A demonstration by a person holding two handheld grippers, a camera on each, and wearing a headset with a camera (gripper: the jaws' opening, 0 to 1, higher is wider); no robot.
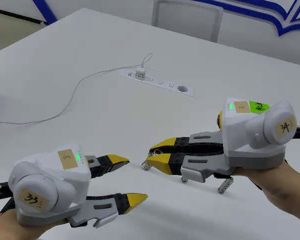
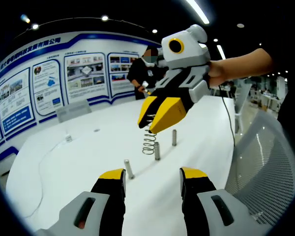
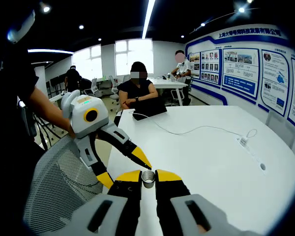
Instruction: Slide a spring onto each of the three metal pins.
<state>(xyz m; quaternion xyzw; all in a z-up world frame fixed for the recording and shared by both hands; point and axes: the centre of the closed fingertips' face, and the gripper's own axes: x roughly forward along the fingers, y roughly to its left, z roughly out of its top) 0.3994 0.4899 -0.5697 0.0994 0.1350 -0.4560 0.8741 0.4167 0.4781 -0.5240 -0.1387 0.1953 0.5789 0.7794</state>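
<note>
Pinching spring point(image 2: 149, 141), right gripper point(image 2: 148, 127) dangles it beside middle pin point(image 2: 157, 151); left gripper point(image 2: 152, 176) spread wide.

Silver spring point(image 2: 149, 141), white table point(image 1: 115, 117)

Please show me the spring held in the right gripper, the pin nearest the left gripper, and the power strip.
spring point(image 3: 147, 178): right gripper view, its round end coil.
nearest pin point(image 2: 129, 168): left gripper view, middle of its shaft.
power strip point(image 1: 162, 83): head view, white top face.
</note>
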